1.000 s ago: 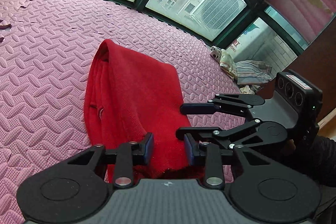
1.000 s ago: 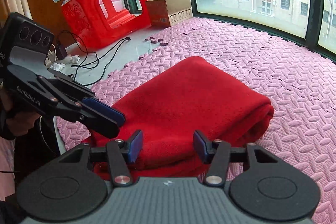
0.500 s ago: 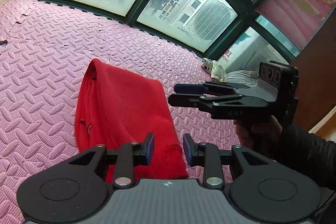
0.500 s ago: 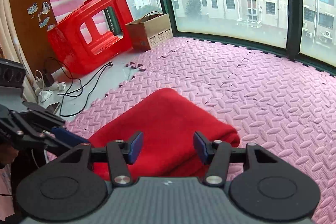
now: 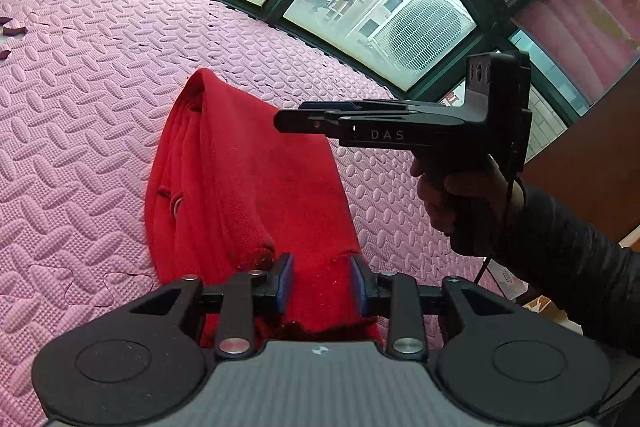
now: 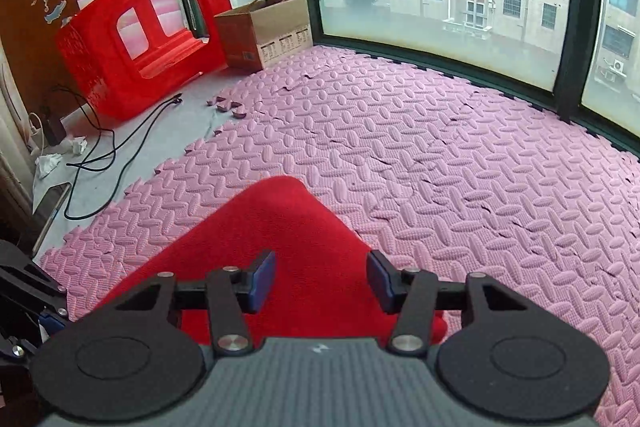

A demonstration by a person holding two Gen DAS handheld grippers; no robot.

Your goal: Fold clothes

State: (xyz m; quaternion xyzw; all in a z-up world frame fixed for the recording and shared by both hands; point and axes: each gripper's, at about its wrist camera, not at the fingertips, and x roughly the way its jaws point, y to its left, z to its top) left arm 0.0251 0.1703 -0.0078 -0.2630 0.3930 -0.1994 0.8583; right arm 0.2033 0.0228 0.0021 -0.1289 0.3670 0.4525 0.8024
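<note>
Folded red garment (image 5: 248,187) lies flat on the pink foam floor mat (image 5: 80,115). My left gripper (image 5: 322,285) and right gripper (image 6: 322,281) hover above it, fingers apart, holding nothing.

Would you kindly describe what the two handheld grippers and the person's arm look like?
Both grippers are matte black, with linkage arms on silver pivots and blue pads on the fingers: left gripper, right gripper. Seen from the left wrist camera, the right gripper has a pistol grip, white "DAS" lettering and a thin black cable. The right hand is bare, below a dark sleeve.
</note>
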